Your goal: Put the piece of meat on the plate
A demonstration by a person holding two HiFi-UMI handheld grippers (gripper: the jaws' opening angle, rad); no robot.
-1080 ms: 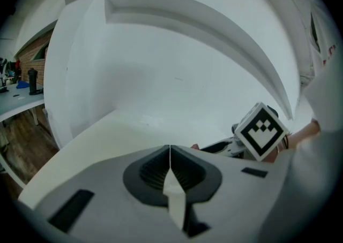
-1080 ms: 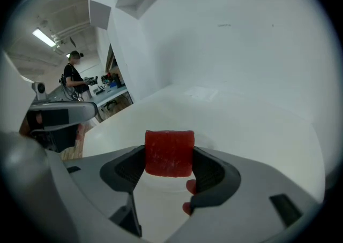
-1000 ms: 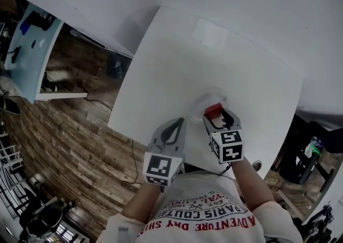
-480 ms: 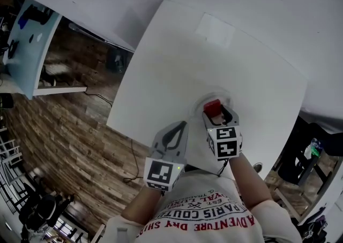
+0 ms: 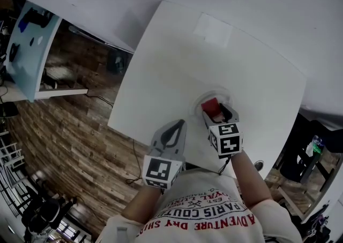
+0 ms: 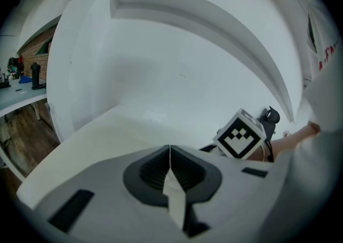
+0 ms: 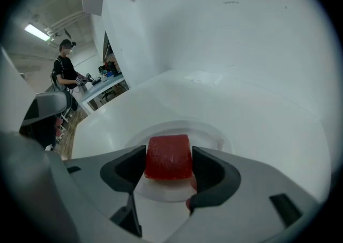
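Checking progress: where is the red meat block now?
Head view centre: red meat block clamped in the right gripper over the round white plate, beside the left gripper.

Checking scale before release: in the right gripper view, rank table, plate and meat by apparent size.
1. Table, largest.
2. Plate, next.
3. Meat, smallest, though it sits nearest the camera, which inflates it.

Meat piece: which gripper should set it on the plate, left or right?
Right. The right gripper clamps the meat piece directly over the plate, so it probably only needs to lower and let go. The left gripper is shut, empty, off to the side.
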